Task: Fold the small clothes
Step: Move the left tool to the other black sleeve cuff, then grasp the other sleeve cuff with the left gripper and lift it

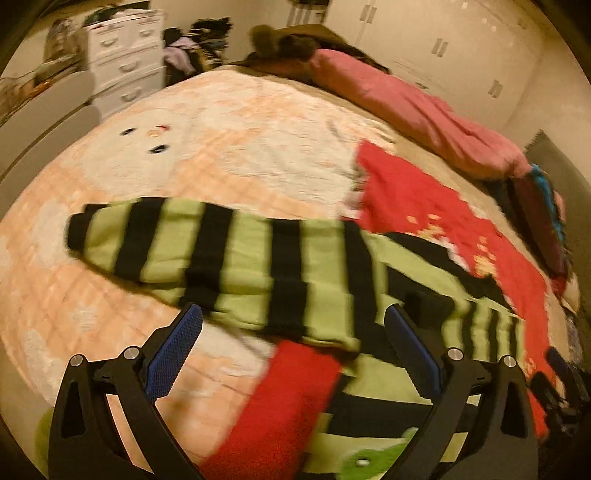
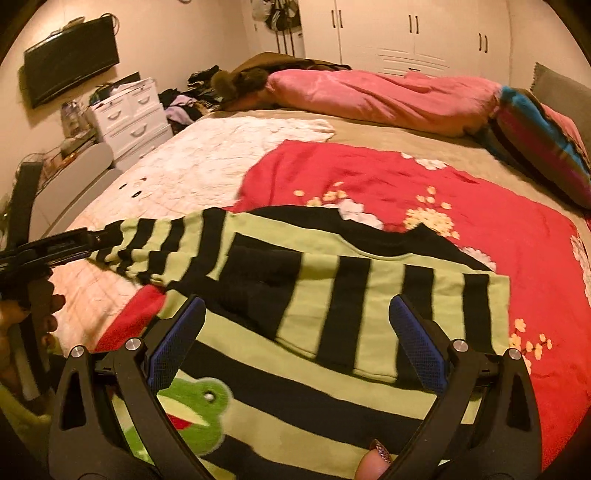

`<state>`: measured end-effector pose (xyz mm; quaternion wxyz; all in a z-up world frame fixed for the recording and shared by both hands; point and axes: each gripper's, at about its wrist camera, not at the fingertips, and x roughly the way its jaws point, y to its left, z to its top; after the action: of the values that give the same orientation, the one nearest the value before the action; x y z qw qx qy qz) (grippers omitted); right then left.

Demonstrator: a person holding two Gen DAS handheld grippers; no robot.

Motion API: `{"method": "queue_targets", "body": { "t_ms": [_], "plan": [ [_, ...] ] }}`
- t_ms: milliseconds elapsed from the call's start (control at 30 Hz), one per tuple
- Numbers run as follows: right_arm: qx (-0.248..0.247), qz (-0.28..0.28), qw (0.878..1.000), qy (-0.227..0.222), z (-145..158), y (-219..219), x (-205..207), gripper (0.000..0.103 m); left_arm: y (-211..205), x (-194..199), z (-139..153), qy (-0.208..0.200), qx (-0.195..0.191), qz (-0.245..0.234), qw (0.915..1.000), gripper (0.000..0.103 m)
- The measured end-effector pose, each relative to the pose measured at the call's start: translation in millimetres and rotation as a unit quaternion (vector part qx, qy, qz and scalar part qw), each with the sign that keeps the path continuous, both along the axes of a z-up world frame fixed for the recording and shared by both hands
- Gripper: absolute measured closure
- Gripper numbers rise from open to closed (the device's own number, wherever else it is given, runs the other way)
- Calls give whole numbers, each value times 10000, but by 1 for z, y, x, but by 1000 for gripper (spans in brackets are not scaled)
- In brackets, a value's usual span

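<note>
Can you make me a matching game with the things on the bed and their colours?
Things:
1. sweater
2. blanket
3. duvet
4. frog

Colours:
A. pink
B. bright green with a red mouth
C. lime and black stripes
D. red with flowers

Pairs: 1-C, 2-D, 3-A, 4-B

A red flowered blanket [image 2: 424,192] and a peach quilted cover [image 1: 207,147] lie on the bed [image 2: 388,136]. A pink duvet [image 2: 376,98] is bunched along its far side beside a striped pillow [image 2: 543,144]. White drawers [image 2: 129,114] stand under a wall-mounted television [image 2: 70,59]; white wardrobes [image 2: 406,33] line the back wall.
</note>
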<state>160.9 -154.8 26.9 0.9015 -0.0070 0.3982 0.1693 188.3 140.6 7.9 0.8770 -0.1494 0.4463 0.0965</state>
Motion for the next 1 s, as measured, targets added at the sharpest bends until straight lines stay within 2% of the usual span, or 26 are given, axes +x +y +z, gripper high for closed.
{"method": "queue_targets", "body": {
  "t_ms": [100, 467, 867, 1000],
  "plan": [
    [32, 40, 10000, 28, 3, 17, -1, 9, 20, -3, -1, -5, 205, 193, 9996, 5],
    [-133, 454, 9988, 134, 2, 85, -7, 9, 97, -17, -12, -85, -367, 949, 9948, 5],
    [-381, 942, 9945, 268, -15, 145, -14, 9, 175, -29, -42, -11, -936, 1805, 9791, 5],
    [-505, 1001, 9932, 318, -23, 153, -16, 9, 194, -31, -56, -24, -1163, 2091, 9709, 5]
  ]
}}
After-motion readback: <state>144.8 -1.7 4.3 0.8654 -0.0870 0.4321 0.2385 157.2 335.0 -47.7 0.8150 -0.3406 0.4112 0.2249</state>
